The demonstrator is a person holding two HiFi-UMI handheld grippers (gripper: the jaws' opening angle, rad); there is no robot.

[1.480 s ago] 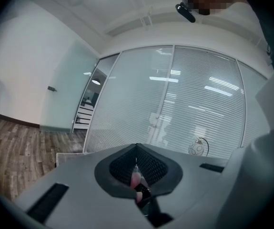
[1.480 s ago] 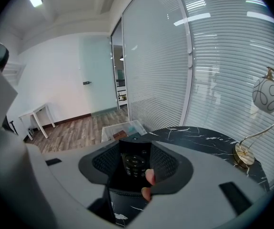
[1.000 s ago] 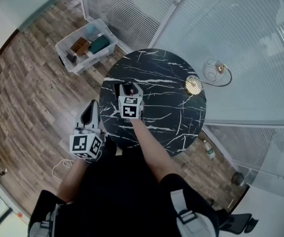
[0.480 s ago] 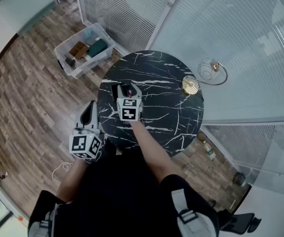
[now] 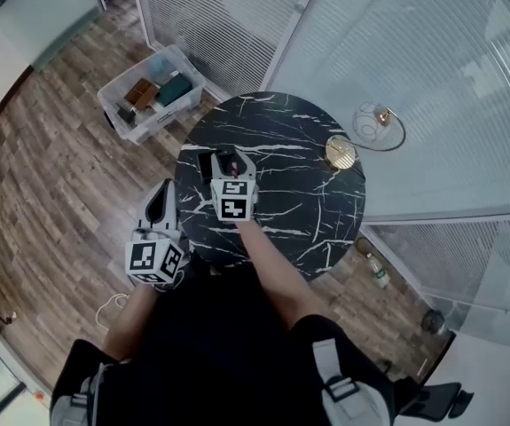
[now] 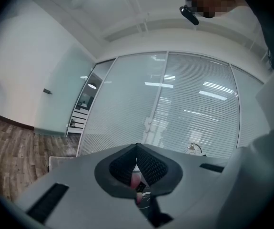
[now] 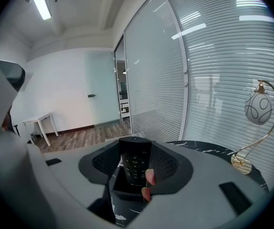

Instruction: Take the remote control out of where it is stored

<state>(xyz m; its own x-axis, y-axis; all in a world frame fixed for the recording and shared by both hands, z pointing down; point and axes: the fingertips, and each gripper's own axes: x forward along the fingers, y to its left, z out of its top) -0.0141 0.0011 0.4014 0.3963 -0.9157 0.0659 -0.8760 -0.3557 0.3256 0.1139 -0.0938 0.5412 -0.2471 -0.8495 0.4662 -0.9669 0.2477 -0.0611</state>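
The remote control [image 7: 136, 162] stands on end near the left edge of the round surface [image 5: 299, 202]. The jaws of the right hand-held gripper [image 5: 229, 160] are closed in on its two long sides, so the grip looks made. Just below it sits a small open black box [image 7: 125, 191], which I take to be where it is kept. What is left is to lift it clear.

The lower end of the remote control is cut off by the box's near wall, so it may be a little way inside or just above the rim. From the head view the gripper body covers it.

The left hand-held gripper [image 6: 136, 149] has its jaws together on nothing and hangs off the surface's left edge, over the floor [image 5: 51, 167].
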